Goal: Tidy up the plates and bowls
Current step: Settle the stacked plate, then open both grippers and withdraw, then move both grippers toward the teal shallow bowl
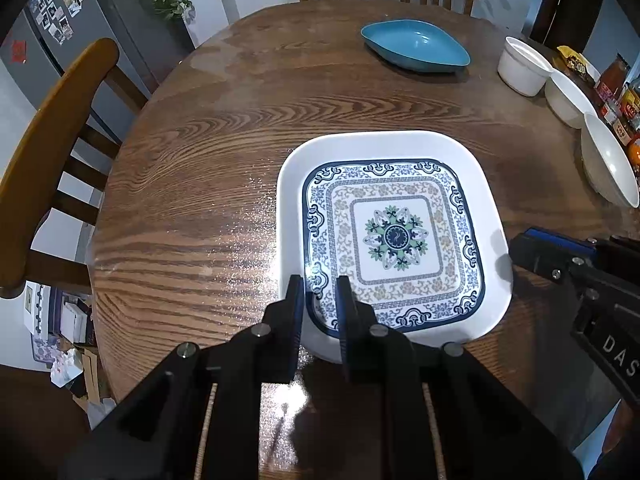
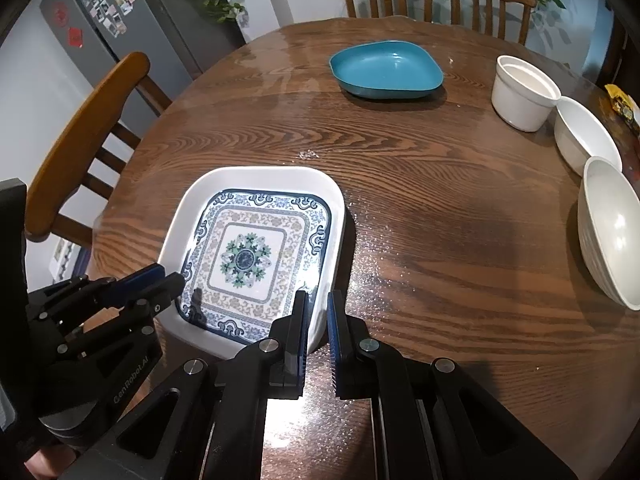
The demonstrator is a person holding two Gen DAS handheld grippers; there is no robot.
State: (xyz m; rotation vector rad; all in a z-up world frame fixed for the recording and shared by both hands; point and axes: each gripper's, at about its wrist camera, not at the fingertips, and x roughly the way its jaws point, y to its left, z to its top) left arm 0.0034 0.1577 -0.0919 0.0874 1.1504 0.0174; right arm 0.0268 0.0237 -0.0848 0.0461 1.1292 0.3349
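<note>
We see a square patterned plate [image 1: 394, 236] lying flat on the brown wooden surface [image 1: 192, 184], near the edge closest to us. Both claws pinch it, one at each near corner, most likely so that it stays level when it goes up.

The left claw [image 1: 320, 300] grips the plate's near left rim. One finger is outside the rim and the other is over the painted part. The right claw [image 2: 318, 312] grips the near right rim the same way, and it is clenched tight on the thin edge. From its own camera the gap between its fingers looks wide, so we cannot quite see the pads touch there.

Both claws point steeply down at the plate from our side.

The other dishes sit well apart from the plate. A blue dish [image 1: 416, 46] sits at the far side. A white cup [image 1: 524, 66] and two white bowls [image 2: 586, 136] [image 2: 610, 228] stand in a row on the right. We think the plate is meant to join them, perhaps as the bottom of a stack.
</note>
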